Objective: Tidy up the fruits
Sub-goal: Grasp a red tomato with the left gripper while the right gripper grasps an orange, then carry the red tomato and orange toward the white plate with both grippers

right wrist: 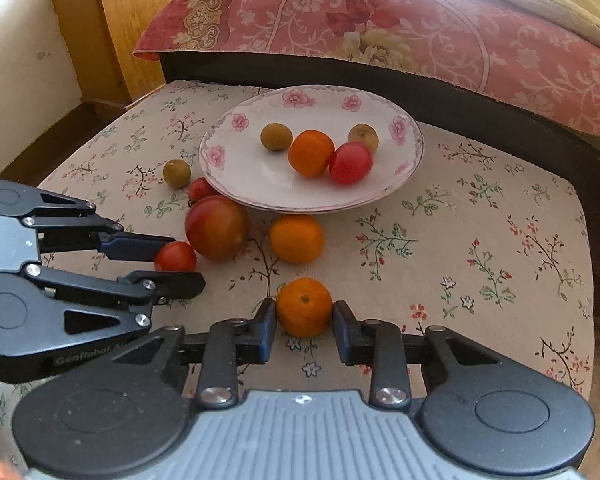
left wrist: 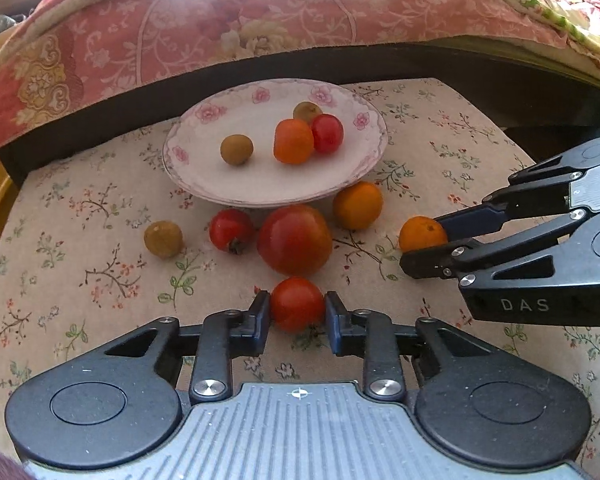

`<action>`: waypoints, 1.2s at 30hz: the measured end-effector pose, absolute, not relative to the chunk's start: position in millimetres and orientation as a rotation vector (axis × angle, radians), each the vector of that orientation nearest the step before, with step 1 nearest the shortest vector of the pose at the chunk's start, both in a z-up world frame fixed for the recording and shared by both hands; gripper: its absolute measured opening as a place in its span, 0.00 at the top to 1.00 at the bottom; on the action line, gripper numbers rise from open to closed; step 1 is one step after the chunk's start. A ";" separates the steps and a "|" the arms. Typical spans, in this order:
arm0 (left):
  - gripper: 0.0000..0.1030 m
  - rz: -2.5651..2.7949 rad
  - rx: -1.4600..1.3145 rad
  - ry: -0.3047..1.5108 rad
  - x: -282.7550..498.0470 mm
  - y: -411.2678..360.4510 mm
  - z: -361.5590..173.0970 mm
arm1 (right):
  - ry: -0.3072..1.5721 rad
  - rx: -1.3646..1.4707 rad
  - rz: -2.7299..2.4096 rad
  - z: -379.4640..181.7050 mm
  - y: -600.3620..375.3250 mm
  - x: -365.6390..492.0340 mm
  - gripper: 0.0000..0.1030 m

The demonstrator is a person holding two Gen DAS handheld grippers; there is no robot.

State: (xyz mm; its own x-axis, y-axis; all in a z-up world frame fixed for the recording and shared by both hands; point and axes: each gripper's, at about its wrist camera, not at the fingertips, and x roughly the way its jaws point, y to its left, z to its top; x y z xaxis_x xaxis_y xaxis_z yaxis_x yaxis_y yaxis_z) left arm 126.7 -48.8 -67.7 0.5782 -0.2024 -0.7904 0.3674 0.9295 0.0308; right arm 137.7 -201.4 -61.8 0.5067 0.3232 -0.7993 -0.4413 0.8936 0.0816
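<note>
A white floral plate (left wrist: pixel 204 184) (right wrist: pixel 236 172) stands on the flowered table and holds two brown longans, a small orange and a red tomato. My left gripper (left wrist: pixel 297 312) (right wrist: pixel 180 258) is shut on a small red tomato (left wrist: pixel 297 304) (right wrist: pixel 175 257) low over the cloth. My right gripper (right wrist: pixel 304 314) (left wrist: pixel 424 240) is shut on a small orange (right wrist: pixel 304 307) (left wrist: pixel 422 234). Loose before the plate lie a longan (left wrist: pixel 163 239), a red tomato (left wrist: pixel 231 230), a large red-orange fruit (left wrist: pixel 295 239) (right wrist: pixel 216 227) and another orange (left wrist: pixel 357 205) (right wrist: pixel 296 239).
A bed with a pink floral cover (left wrist: pixel 220 32) (right wrist: pixel 420 28) runs along the table's far edge, with a dark frame below it. A wooden cabinet (right wrist: pixel 112 28) and a white wall stand at the far left. The table's rounded edges fall away left and right.
</note>
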 end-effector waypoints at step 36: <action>0.42 -0.384 0.231 0.919 62.6 -49.3 -60.4 | 0.938 -0.174 0.529 -57.9 -211.5 75.7 0.43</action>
State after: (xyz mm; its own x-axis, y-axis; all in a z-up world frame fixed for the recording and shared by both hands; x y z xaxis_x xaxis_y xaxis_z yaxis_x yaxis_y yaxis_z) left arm 62.6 -49.3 -60.4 0.5455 -0.2233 -0.8078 0.4181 0.9079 0.0313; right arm 75.7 -211.5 -57.9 0.4756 0.3560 -0.8044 -0.5037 0.8599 0.0827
